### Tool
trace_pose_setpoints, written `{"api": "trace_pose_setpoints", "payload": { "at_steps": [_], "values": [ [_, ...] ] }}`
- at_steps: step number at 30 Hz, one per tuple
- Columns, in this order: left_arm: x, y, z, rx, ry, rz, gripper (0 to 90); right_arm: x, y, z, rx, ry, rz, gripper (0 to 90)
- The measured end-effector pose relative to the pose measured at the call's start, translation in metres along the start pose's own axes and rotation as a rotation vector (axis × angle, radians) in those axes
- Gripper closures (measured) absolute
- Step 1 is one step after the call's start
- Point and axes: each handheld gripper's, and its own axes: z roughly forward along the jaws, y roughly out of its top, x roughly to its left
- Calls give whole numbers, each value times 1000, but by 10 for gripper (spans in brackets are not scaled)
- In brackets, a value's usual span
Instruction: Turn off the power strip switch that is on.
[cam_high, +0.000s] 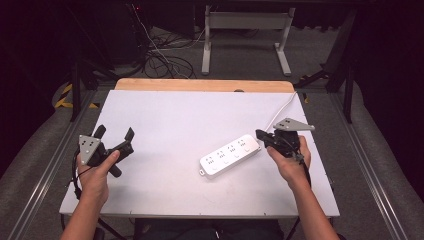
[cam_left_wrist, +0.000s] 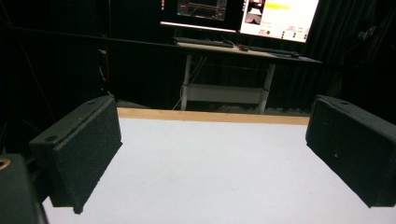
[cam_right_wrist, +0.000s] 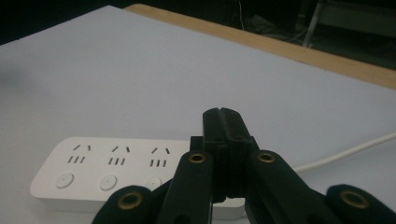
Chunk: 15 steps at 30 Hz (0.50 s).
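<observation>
A white power strip (cam_high: 230, 155) with several sockets lies slantwise on the white table (cam_high: 165, 120), right of centre. Its white cable (cam_high: 280, 112) runs off toward the far right edge. My right gripper (cam_high: 258, 134) is at the strip's cable end with its jaws pressed together and nothing between them. In the right gripper view the shut gripper (cam_right_wrist: 222, 116) sits just above the power strip (cam_right_wrist: 107, 172), and the cable (cam_right_wrist: 345, 151) trails off to the right. My left gripper (cam_high: 116, 131) is held at the table's left side, open, far from the strip. Its pads (cam_left_wrist: 84, 154) stand wide apart over bare table.
A wooden strip (cam_high: 200, 84) edges the table's far side. Beyond it stand a white desk frame (cam_high: 245, 30) and loose cables on the floor (cam_high: 160, 55). Monitors (cam_left_wrist: 275, 14) glow on a desk behind the table. The person's forearms come in from the bottom.
</observation>
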Motion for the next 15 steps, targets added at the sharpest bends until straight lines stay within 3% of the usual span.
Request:
{"api": "trace_pose_setpoints", "payload": {
  "at_steps": [3,6,7,8,9,11,13,15],
  "values": [
    [0,0,0,-1,0,2,40,-5,-2,-15,-52,5,-12,900],
    [1,0,-1,-3,2,-2,40,-15,-8,-34,-133,14,19,900],
    [1,0,-1,-2,2,-4,40,-15,-8,-34,-133,14,19,900],
    [1,1,-1,-2,1,-5,40,-19,-11,-40,-199,28,39,900],
    [1,1,-1,-2,2,-6,40,-19,-11,-40,-199,28,39,900],
    [1,1,-2,-4,3,-6,40,-21,-16,-43,-252,42,39,900],
    [2,1,-1,-3,3,-6,41,-23,-22,-42,-278,27,15,900],
    [2,1,-1,-2,2,-6,41,-26,-29,-42,-302,34,26,900]
  ]
}}
